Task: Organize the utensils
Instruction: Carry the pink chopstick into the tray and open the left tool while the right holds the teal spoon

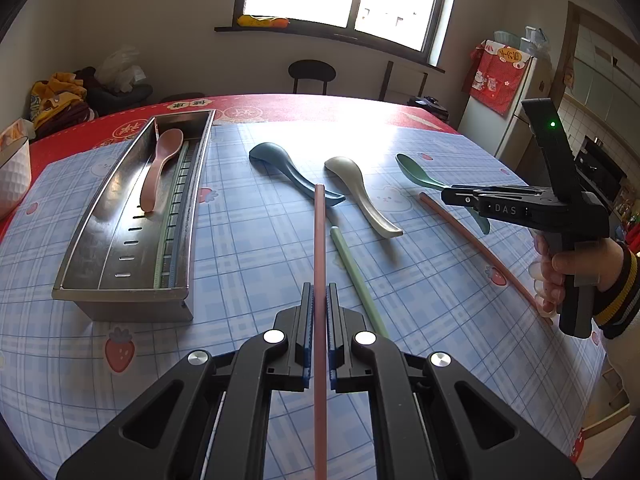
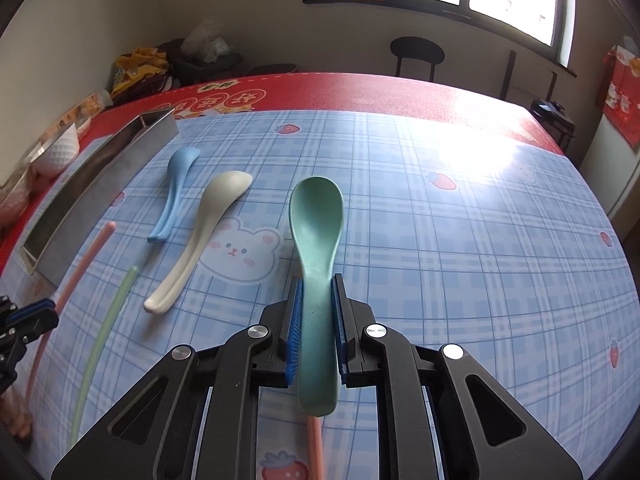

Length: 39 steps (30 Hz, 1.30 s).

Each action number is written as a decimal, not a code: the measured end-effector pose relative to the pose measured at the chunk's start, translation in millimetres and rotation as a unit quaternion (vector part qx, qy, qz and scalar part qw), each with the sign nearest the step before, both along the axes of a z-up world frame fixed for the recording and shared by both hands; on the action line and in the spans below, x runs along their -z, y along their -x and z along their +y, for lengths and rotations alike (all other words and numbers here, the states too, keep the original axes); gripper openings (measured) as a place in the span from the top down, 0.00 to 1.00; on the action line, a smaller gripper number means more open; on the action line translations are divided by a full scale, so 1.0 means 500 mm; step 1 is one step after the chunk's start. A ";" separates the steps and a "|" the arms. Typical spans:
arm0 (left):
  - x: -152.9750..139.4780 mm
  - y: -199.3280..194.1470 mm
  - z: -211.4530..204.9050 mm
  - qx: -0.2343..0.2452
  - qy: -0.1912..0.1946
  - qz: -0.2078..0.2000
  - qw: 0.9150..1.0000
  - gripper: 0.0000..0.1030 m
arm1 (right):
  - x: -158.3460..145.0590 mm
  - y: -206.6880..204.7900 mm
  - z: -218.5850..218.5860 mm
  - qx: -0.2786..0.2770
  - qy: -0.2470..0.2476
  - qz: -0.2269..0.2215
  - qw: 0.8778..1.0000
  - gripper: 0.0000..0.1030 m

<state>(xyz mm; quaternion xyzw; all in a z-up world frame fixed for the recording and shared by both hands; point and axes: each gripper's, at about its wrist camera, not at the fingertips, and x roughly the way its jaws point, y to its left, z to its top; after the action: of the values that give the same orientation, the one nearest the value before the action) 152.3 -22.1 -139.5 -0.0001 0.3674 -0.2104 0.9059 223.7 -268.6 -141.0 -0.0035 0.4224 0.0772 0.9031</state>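
My left gripper (image 1: pixel 319 294) is shut on a pink chopstick (image 1: pixel 319 240) that points forward above the table. My right gripper (image 2: pixel 317 286) is shut on the handle of a green spoon (image 2: pixel 316 216); it also shows at the right of the left wrist view (image 1: pixel 448 194). A steel utensil tray (image 1: pixel 100 216) at the left holds a pink spoon (image 1: pixel 160 164) and chopsticks along its right wall. A blue spoon (image 1: pixel 288 172), a beige spoon (image 1: pixel 360 192), a green chopstick (image 1: pixel 356 276) and another pink chopstick (image 1: pixel 480 248) lie on the table.
The table has a blue plaid mat (image 1: pixel 256 240) over a red cloth (image 1: pixel 280 106). A white bowl (image 1: pixel 10 176) stands at the far left edge. Chairs (image 1: pixel 312 74) stand behind the table, a fridge (image 1: pixel 508 112) at the right.
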 end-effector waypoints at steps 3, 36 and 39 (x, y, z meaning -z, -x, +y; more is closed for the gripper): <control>0.000 -0.001 0.000 0.000 0.002 0.001 1.000 0.94 | -0.023 0.018 0.006 -0.002 -0.024 -0.018 1.000 0.86; -0.064 -0.004 0.059 -0.020 0.048 0.005 0.999 0.94 | -0.005 0.141 0.057 0.011 -0.203 -0.095 0.975 0.86; -0.102 -0.025 0.082 -0.028 0.056 -0.001 0.998 0.94 | -0.001 0.137 0.049 0.013 -0.216 -0.090 0.972 0.86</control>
<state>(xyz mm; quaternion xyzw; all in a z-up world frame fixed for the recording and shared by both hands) 164.5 19.1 -88.4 -0.0609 0.3543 -0.2049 0.9104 155.5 -244.3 -140.7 0.1900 0.3128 0.1542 0.9178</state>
